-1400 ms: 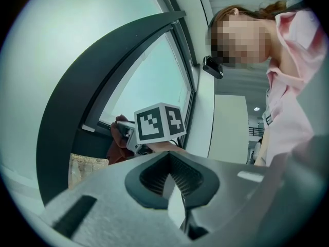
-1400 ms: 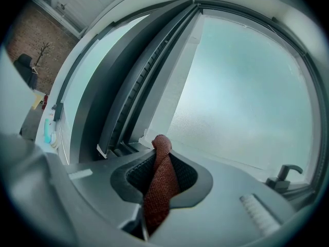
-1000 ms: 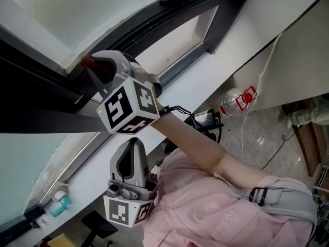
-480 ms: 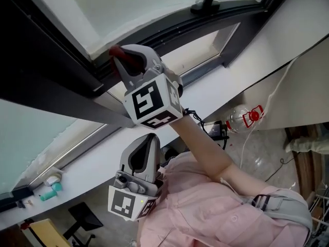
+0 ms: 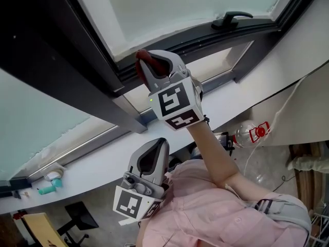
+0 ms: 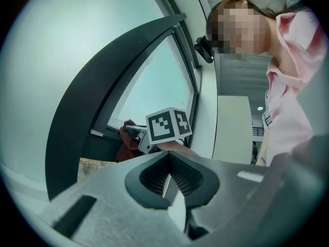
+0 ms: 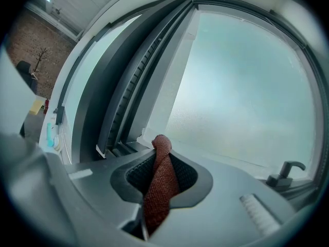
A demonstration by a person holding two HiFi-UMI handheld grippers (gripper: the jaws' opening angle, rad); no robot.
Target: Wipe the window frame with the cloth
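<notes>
Cloth [image 5: 144, 60], reddish-brown and woven, gathered into a narrow roll: pinched between the jaws of the right tongs [image 7: 162, 158], its rounded end standing out past the tips. Right tongs: held up on an outstretched arm, marker cube [image 5: 175, 106] facing the head camera, pointed at the window frame [image 5: 77, 71]; the cloth end lay at the dark lower rail just beneath the frosted pane [image 7: 247, 86], though contact with the rail could not be confirmed. Left tongs [image 6: 167, 178]: jaws pressed together with nothing between them, held low and close to the pink shirt [image 5: 221, 210], well apart from the frame, aimed up toward the right tongs. Window handle [image 5: 231, 18], dark: on the frame to the right of the cloth, clear of it. White sill [image 5: 92, 163]: below the frame, with a small teal item [image 5: 49, 189] near its left end. Clear bottle [image 5: 247, 133] with red fitting: lower, beyond the sill's edge
</notes>
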